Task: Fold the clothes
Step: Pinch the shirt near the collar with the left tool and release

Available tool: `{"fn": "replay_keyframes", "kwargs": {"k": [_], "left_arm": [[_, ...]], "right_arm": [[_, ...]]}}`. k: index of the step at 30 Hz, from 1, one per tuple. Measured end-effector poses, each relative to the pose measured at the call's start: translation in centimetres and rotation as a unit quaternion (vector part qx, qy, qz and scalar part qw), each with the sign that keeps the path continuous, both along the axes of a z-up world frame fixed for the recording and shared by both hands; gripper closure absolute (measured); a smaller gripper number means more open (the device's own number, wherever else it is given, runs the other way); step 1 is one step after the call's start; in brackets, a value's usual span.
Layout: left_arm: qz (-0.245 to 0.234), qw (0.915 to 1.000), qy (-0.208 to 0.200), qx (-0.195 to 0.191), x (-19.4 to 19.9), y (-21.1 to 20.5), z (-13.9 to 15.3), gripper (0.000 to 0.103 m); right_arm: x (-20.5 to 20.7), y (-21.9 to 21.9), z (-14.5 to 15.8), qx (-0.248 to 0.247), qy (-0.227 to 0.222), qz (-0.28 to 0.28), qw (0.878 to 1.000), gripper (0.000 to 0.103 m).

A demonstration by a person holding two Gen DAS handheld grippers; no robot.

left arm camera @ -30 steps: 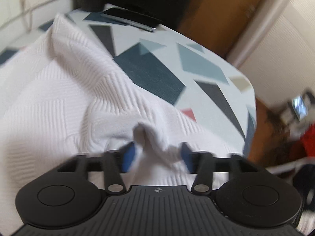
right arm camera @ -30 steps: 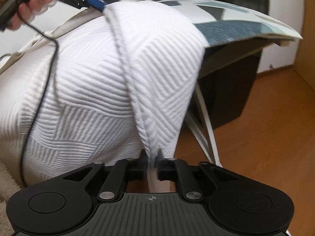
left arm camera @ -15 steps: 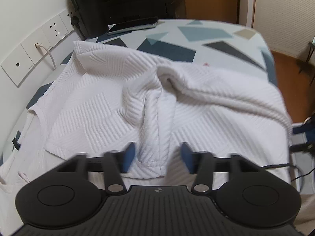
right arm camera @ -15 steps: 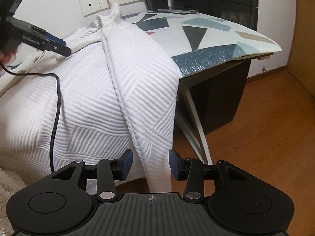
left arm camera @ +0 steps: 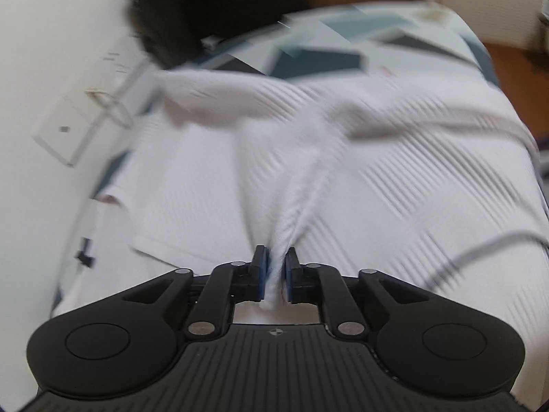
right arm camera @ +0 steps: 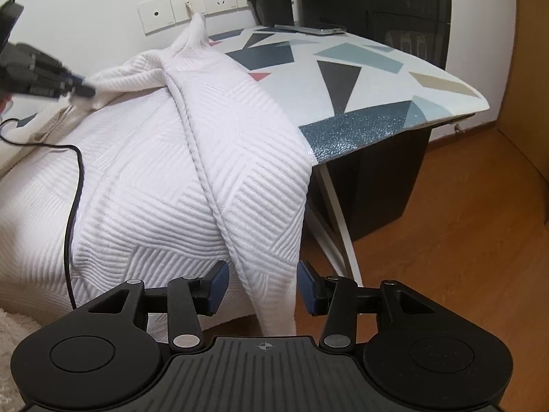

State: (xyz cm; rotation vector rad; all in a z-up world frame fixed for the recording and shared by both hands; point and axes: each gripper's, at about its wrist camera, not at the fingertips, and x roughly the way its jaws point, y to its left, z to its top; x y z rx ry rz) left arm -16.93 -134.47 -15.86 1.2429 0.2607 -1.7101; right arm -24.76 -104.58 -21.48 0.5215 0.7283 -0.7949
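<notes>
A white ribbed garment [right arm camera: 206, 171] lies over the patterned table [right arm camera: 377, 68] and hangs off its near edge. In the left wrist view, my left gripper [left arm camera: 273, 257] pinches a raised fold of this garment [left arm camera: 377, 171] between its blue pads, and its jaws are closing. The right wrist view shows the left gripper [right arm camera: 79, 89] at the far left, with cloth at its tip. My right gripper [right arm camera: 262, 274] is low at the table's edge. Its jaws are opening, and the garment's hanging seam edge passes between them without touching the pads.
Wall sockets [right arm camera: 192, 10] line the wall behind the table. A black appliance [right arm camera: 377, 3] and a phone [right arm camera: 308, 29] are at the far end. A black cable [right arm camera: 73, 189] trails over the cloth. A white table leg [right arm camera: 336, 213] and wooden floor [right arm camera: 446, 223] are to the right.
The left gripper has swung over the garment and shut on a raised fold. The right gripper has let go of the hanging edge, opened wider and risen a little.
</notes>
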Motion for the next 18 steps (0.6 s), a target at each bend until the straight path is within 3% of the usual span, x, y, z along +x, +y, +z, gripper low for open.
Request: {"fn": "replay_keyframes", "kwargs": {"k": [2,5,7,10,13,16,18], "left_arm": [[0.000,0.9994,0.025,0.024,-0.2,0.6,0.1,0.067],[0.048,0.9922,0.105,0.046,1.7,0.4,1.4,0.059],[0.102,0.9791,0.170,0.045,4.3,-0.3,2.6,0.057],[0.205,0.9473,0.246,0.015,9.0,-2.3,3.4,0.051],[0.312,0.9005,0.303,-0.023,13.5,-4.8,3.0,0.051],[0.367,0.8689,0.331,-0.028,15.6,-7.2,1.4,0.051],[0.381,0.8560,0.348,-0.029,15.8,-8.4,0.6,0.051]], "right_arm": [[0.0,0.1,0.5,-0.004,0.002,0.001,1.000,0.058],[-0.1,0.0,1.5,-0.011,-0.001,0.000,1.000,0.056],[-0.1,-0.1,2.5,-0.020,-0.004,0.000,1.000,0.056],[-0.2,-0.2,4.2,-0.036,-0.013,-0.001,0.999,0.054],[0.0,-0.5,5.8,-0.046,-0.031,-0.004,0.998,0.051],[0.5,-0.6,6.9,-0.052,-0.037,-0.005,0.998,0.050],[0.8,-0.7,7.2,-0.058,-0.035,-0.003,0.998,0.050]]}}
